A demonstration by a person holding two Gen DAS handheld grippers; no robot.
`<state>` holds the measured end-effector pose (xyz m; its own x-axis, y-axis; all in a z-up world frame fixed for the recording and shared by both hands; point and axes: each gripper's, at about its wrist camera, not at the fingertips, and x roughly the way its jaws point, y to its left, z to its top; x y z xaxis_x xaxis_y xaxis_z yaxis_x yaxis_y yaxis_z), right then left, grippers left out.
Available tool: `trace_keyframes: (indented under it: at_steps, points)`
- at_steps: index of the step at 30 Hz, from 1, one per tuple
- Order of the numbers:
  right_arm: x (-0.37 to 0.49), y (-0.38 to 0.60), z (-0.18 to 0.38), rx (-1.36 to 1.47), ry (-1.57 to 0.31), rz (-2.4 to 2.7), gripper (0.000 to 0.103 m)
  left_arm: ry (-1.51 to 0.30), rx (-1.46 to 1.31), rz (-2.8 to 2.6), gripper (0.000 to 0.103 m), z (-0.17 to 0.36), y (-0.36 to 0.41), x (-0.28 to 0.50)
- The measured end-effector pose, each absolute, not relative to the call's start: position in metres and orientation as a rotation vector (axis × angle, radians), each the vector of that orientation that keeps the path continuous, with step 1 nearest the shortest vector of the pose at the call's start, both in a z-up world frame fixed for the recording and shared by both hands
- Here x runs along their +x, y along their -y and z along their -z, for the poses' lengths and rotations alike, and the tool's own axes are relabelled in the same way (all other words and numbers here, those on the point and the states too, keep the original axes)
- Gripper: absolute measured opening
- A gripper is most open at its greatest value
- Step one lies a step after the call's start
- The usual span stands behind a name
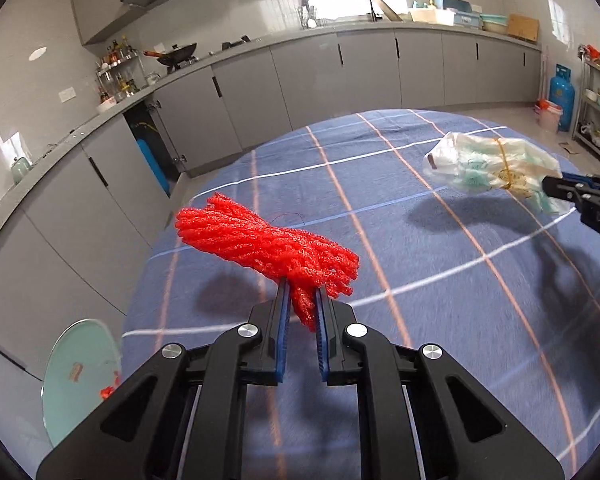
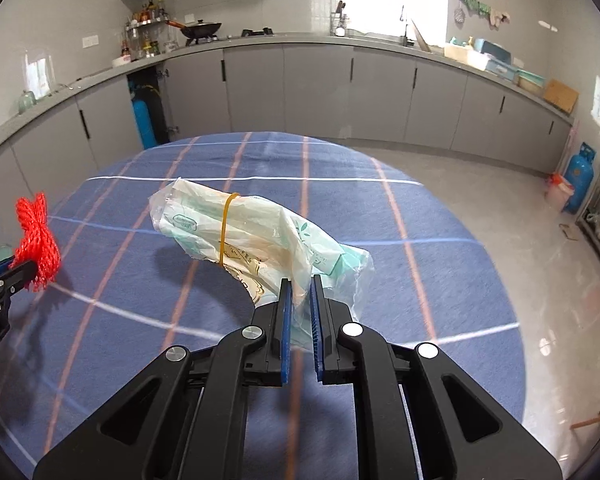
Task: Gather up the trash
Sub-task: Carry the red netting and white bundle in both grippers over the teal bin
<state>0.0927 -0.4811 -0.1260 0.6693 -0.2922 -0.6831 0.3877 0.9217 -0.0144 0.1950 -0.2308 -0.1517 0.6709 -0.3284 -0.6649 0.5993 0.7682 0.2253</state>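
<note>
The left gripper [image 1: 303, 300] has its blue-padded fingers [image 1: 283, 312] pinched on the lower tail of a red foam net [image 1: 268, 244]; most of the bundle sticks out beyond the tips, up and to the left, clear of the blue checked cloth on the bench [image 1: 440, 300]. The right gripper [image 2: 299, 294] has its fingers [image 2: 286, 312] pressed onto the loose, thin end of a plastic bag bundle [image 2: 236, 232], a roll of crumpled bags cinched by a yellow rubber band [image 2: 225, 228], which also hangs in the air above the cloth.

Both pieces appear lifted, so the step in hand looks like the carry to wherever the trash goes — no bin shows in either view, and the pale green round plate [image 1: 80, 368] at the bench's left edge is the only nearby receptacle I can see.

To do it well, keep both pinches firm: the film held on the right is slippery, and the weight sits ahead of the fingers — a quick swing could pull it free. The net is held by a narrow strand, so move it level and slowly. Keep the two loads well apart, and release only once each is directly above its destination.
</note>
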Motion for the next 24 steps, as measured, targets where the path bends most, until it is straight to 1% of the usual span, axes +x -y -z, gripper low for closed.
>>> trace_keyframes:
  at_steps: [12, 24]
  points:
    - [0.081, 0.424, 0.11, 0.133, -0.721, 0.31, 0.01, -0.639, 0.399, 0.496, 0.012, 0.146, 0.165, 0.169]
    - [0.068, 0.362, 0.109, 0.043, -0.711, 0.283, 0.01, -0.595, 0.378, 0.409, 0.012, 0.136, 0.114, 0.145]
